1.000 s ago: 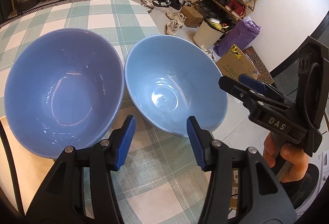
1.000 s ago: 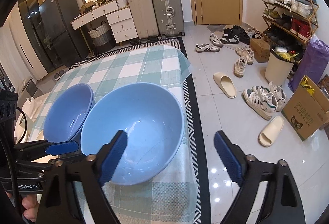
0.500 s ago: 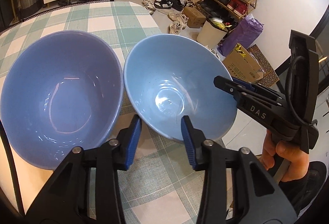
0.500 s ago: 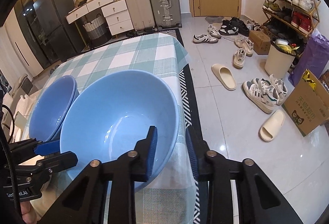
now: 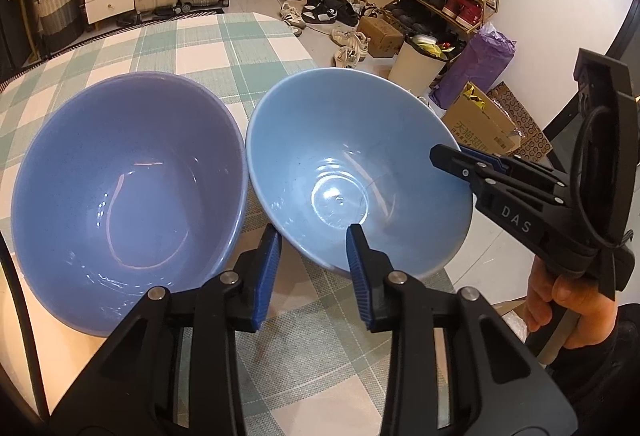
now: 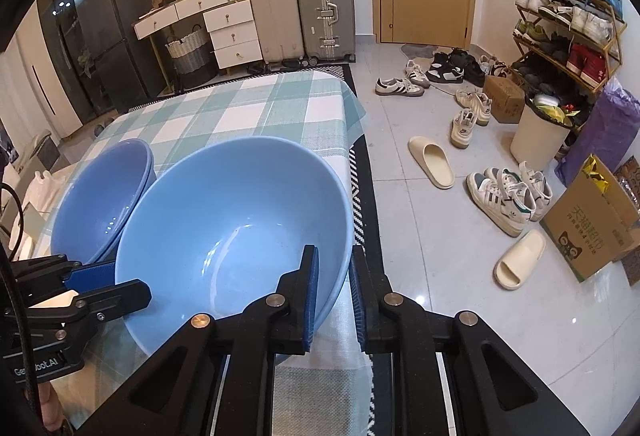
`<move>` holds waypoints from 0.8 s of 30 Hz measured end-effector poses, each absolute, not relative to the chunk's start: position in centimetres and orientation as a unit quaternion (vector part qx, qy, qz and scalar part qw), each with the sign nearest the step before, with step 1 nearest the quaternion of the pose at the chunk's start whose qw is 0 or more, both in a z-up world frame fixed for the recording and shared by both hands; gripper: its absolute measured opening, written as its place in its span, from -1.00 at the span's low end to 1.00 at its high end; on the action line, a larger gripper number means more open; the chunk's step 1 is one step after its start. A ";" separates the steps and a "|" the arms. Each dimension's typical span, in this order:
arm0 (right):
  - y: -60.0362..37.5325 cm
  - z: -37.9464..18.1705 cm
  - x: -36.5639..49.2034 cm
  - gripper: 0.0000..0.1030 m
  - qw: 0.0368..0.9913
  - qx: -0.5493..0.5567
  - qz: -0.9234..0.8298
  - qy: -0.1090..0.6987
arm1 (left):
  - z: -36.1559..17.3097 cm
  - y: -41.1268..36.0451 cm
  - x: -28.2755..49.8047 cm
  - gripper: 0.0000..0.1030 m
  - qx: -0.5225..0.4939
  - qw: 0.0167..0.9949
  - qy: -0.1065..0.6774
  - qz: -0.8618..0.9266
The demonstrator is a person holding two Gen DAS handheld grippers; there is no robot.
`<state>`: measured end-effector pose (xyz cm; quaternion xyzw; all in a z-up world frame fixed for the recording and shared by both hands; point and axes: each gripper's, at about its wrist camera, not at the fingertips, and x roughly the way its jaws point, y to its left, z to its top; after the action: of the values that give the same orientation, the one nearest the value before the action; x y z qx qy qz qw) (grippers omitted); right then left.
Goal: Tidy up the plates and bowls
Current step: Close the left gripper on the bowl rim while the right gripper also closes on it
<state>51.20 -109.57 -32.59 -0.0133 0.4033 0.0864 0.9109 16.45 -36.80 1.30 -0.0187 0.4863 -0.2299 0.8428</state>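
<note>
Checked cloth covers the table in my left wrist view, where the darker blue bowl sits touching the lighter blue bowl; my left gripper, angled down, has just been closing and straddles the lighter bowl's near rim, though I cannot tell if the pads bite. From my right wrist view, with shoes scattered on the floor, my right gripper is pinching that bowl's right rim, tilted down.
</note>
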 end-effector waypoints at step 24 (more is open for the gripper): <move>-108.1 -27.2 47.4 -0.69 0.930 -0.036 0.083 0.356 | 7.3 -34.5 13.5 -0.41 -0.025 0.868 0.429 -0.247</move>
<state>47.38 -108.14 -27.21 -0.0358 0.3556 0.0831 0.9302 13.50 -34.46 7.26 -0.0255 0.4289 -0.2473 0.8685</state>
